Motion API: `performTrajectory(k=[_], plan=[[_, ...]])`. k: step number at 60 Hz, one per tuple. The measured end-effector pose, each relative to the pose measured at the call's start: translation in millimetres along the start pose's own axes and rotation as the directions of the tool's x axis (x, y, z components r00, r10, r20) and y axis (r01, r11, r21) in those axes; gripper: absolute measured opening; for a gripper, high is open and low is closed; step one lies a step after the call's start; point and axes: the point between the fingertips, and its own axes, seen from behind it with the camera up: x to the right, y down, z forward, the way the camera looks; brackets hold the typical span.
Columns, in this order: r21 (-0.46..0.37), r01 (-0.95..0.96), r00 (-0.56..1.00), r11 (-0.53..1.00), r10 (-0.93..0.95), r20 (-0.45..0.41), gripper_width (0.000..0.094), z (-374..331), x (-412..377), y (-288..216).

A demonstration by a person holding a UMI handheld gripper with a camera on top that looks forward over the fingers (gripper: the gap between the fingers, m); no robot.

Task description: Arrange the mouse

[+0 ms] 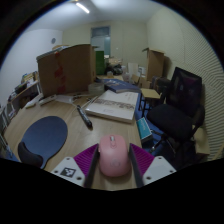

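A pink computer mouse (113, 155) sits between my gripper's (113, 166) two fingers. Both inner faces press on its sides, so the gripper is shut on it. The magenta pads (86, 162) show to either side of the mouse. The mouse is held above the wooden table (75, 135). A dark blue round mouse pad (44, 135) lies on the table ahead and to the left of the fingers.
A flat white box (110, 105) lies on the table beyond the mouse, with a dark pen-like thing (85, 118) to its left. A large cardboard box (65, 68) stands further back. A black office chair (176, 105) stands to the right of the table.
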Motion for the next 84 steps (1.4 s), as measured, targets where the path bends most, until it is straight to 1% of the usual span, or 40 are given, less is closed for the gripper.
performTrajectory(k=[1,3,7,12,16,17,20,22,24,25,30,33,37,40,42,48,52,59,60,61,62,64,66,71,72,73,75,78,79,81,84], plan=[[0.004,-0.007,1.000,1.000,0.007,-0.006,0.0561,1,0,-1],[0.013,-0.016,0.999,1.000,0.017,-0.029,0.0523,3,3,-2],[0.009,-0.022,0.998,1.000,0.022,-0.055,0.0480,4,3,-2],[-0.039,-0.078,0.994,0.996,0.075,-0.074,0.0431,5,5,0],[-0.086,-0.151,0.986,0.985,0.144,-0.084,0.0421,2,7,-4],[-0.087,-0.170,0.983,0.982,0.163,-0.087,0.0419,0,8,-8],[-0.048,-0.194,0.976,0.980,0.188,-0.109,0.0410,-8,18,-33],[-0.011,-0.203,0.970,0.979,0.199,-0.136,0.0405,-15,23,-53],[0.033,-0.211,0.967,0.977,0.213,-0.142,0.0409,-23,26,-75],[0.054,-0.214,0.966,0.975,0.219,-0.136,0.0394,-27,23,-87],[0.152,-0.201,0.971,0.968,0.217,-0.101,0.0389,-43,-8,-149],[0.198,-0.169,0.979,0.966,0.187,-0.076,0.0387,-55,-37,-173],[0.225,-0.156,0.985,0.962,0.168,-0.036,0.0384,-60,-89,-189],[0.217,-0.132,0.990,0.967,0.139,-0.019,0.0383,-52,-129,-184],[0.195,-0.107,0.993,0.975,0.114,-0.023,0.0386,-45,-155,-173],[0.101,-0.064,0.998,0.993,0.066,-0.022,0.0384,-15,-213,-115],[0.036,-0.040,0.999,0.999,0.042,-0.036,0.0386,4,-232,-77],[-0.046,-0.027,0.997,0.999,0.023,-0.075,0.0385,24,-244,-22],[-0.058,-0.027,0.996,0.998,0.022,-0.087,0.0462,27,-243,-15],[-0.046,-0.030,0.995,0.999,0.025,-0.094,0.0448,28,-242,-15],[-0.016,-0.034,0.994,0.999,0.033,-0.101,0.0397,30,-241,-21],[-0.020,-0.037,0.993,0.999,0.035,-0.110,0.0397,28,-240,-19],[-0.036,-0.033,0.993,0.999,0.029,-0.113,0.0453,29,-240,-17],[-0.069,-0.053,0.993,0.996,0.045,-0.114,0.0536,31,-239,-18],[-0.078,-0.062,0.991,0.995,0.053,-0.119,0.0564,30,-238,-18],[-0.092,-0.070,0.991,0.993,0.059,-0.121,0.0644,29,-236,-17],[-0.113,-0.090,0.989,0.989,0.076,-0.123,0.0720,23,-235,-16],[-0.100,-0.123,0.988,0.987,0.112,-0.106,0.0860,10,-236,-24],[-0.091,-0.135,0.987,0.987,0.126,-0.102,0.0838,4,-237,-28],[-0.082,-0.156,0.985,0.984,0.149,-0.090,0.0849,-7,-239,-33],[-0.085,-0.180,0.982,0.980,0.174,-0.077,0.0842,-33,-241,-38]])
